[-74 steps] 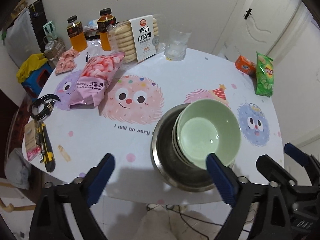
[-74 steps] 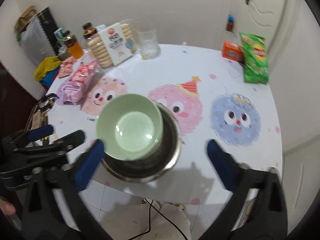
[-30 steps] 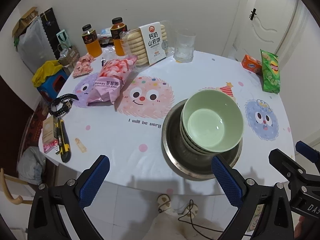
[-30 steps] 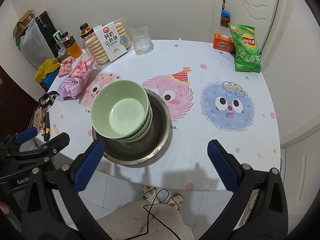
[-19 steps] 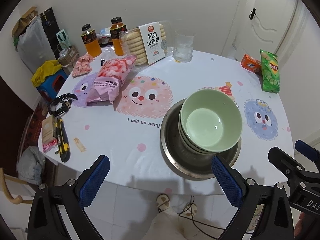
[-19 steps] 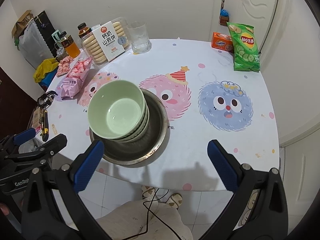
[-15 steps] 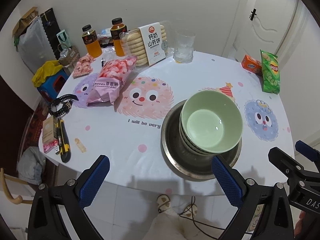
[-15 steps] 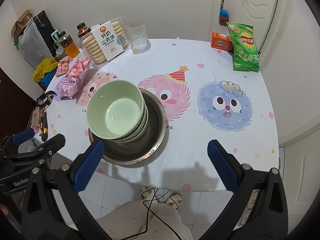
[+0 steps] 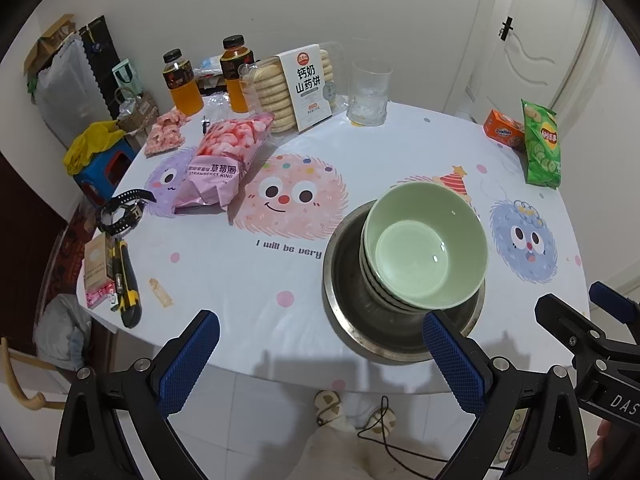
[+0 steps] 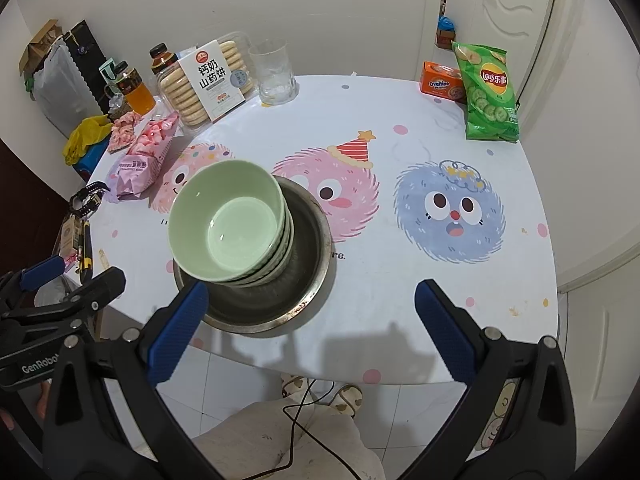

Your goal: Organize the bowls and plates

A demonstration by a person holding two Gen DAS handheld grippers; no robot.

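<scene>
A stack of pale green bowls [image 9: 426, 256] [image 10: 228, 224] stands inside a steel basin [image 9: 348, 320] [image 10: 308, 280] near the front edge of a round table. My left gripper [image 9: 320, 360] hangs open above the table's front edge, its right fingertip just in front of the basin. My right gripper [image 10: 312, 328] is open too, held back over the table's front edge, with its left fingertip at the basin's near rim. Neither holds anything. Each gripper shows at the side of the other's view.
On the white cartoon-print tablecloth [image 9: 240, 272]: a pink snack bag [image 9: 224, 168], a biscuit box [image 9: 296, 88], two juice bottles [image 9: 182, 82], a glass [image 9: 368, 94], green chips [image 10: 486, 92], an orange box [image 10: 442, 82], a utility knife [image 9: 126, 284] and a watch at the left edge. A person's slippered feet below.
Both grippers have drawn back and up from the bowls since 2.5 s ago, widening the view. Over the last second they have barely shifted. The bowl stack stays in the basin.
</scene>
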